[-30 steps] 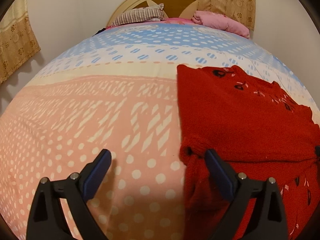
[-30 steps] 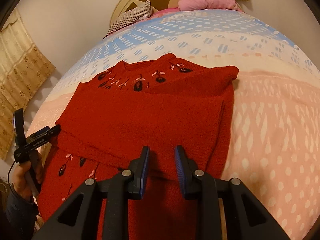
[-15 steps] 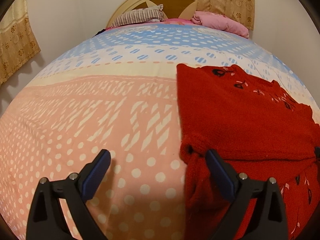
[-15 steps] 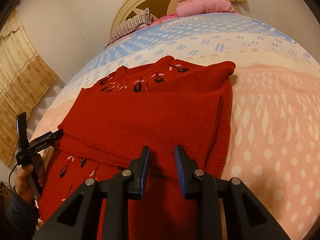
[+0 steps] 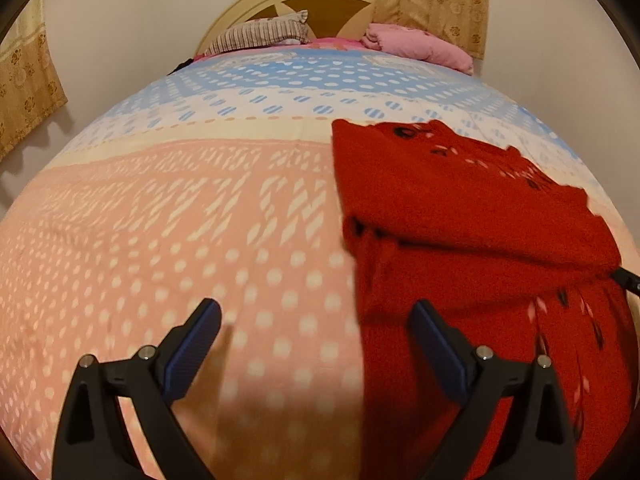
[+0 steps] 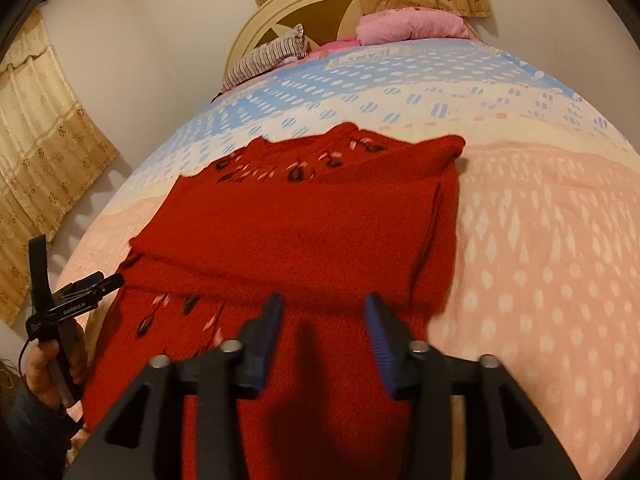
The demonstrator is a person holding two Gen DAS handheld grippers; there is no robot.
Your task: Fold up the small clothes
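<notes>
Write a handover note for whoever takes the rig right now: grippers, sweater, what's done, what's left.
Left gripper: open, empty, low over the bedspread at the side edge of the red sweater.
Right gripper: open, empty, above the sweater's lower half, just short of the fold line.
Sweater: lies flat on the bed, neckline towards the headboard.
Done: one layer is folded across the body, side to side.
Left: the lower part with the hem is not yet folded; probably bring it up over the rest, then tidy the edges.
</notes>
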